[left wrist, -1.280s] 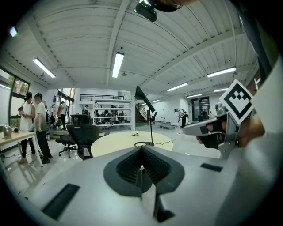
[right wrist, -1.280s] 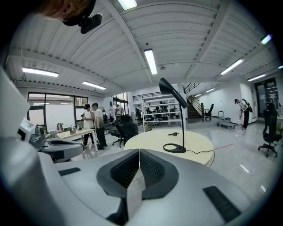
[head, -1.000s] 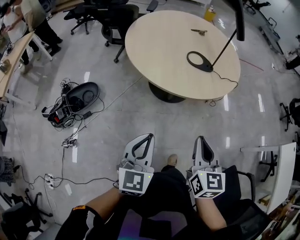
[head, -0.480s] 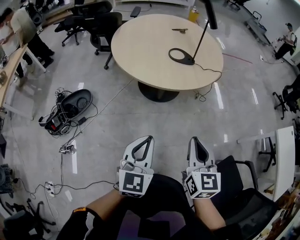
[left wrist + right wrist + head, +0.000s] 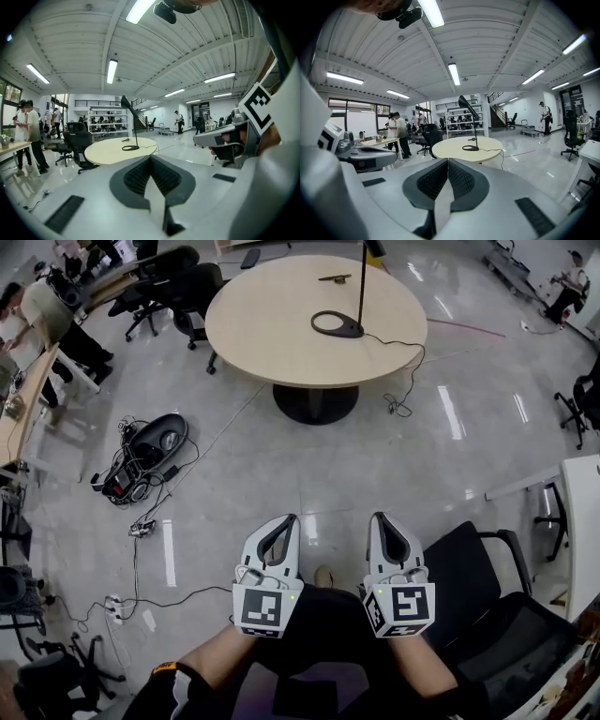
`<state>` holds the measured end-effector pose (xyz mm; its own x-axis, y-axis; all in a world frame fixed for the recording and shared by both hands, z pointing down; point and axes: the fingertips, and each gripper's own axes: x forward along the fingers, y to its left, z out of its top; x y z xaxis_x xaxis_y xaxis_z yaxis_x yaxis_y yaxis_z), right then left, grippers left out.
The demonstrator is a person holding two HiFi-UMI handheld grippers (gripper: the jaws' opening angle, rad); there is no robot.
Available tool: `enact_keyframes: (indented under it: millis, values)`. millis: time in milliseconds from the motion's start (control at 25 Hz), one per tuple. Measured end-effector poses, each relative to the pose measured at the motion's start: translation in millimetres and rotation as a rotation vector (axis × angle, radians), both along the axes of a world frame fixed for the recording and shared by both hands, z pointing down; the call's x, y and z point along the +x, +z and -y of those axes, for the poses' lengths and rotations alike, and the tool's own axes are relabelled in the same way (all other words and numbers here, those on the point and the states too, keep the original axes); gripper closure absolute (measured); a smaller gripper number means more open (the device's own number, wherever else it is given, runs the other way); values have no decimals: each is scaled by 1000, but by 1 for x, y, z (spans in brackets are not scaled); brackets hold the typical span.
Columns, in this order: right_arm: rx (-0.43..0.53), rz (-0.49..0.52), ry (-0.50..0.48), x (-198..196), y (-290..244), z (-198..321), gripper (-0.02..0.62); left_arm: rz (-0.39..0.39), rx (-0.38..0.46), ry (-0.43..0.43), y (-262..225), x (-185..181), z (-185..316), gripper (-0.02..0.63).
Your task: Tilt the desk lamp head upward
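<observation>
Two tongs sit side by side low in front of the person, the left tongs and the right tongs, each with its jaws pressed together and nothing between them, as both gripper views confirm. The desk lamp stands well apart from them, across a stretch of bare floor, on the far side of a round pale counter, its cable trailing off the edge to the floor. From the right gripper view the lamp head is a slim dark bar slanting downward atop a thin upright stem, which rises from a flat open ring base. It looks light and top-heavy, so a push on the head would likely slide or tip the whole lamp on the smooth counter unless the stem or base is steadied. The head probably turns on a stiff friction joint where it meets the stem; pinching the bar near its free end should give the most leverage, while the hard, narrow surface may prove slippery under the pads.
</observation>
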<state>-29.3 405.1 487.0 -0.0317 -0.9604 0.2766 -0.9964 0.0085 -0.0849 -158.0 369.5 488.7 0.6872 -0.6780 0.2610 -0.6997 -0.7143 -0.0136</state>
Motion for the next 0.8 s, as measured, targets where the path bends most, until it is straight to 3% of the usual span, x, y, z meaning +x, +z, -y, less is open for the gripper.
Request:
enact_keyframes:
  millis: [360, 800]
  values:
    - [-16, 6, -65, -2, 14, -37, 580, 19, -1, -17, 10, 12, -43, 558]
    - [-38, -5, -66, 15, 21, -44, 580, 22, 28, 0, 6, 32, -47, 558]
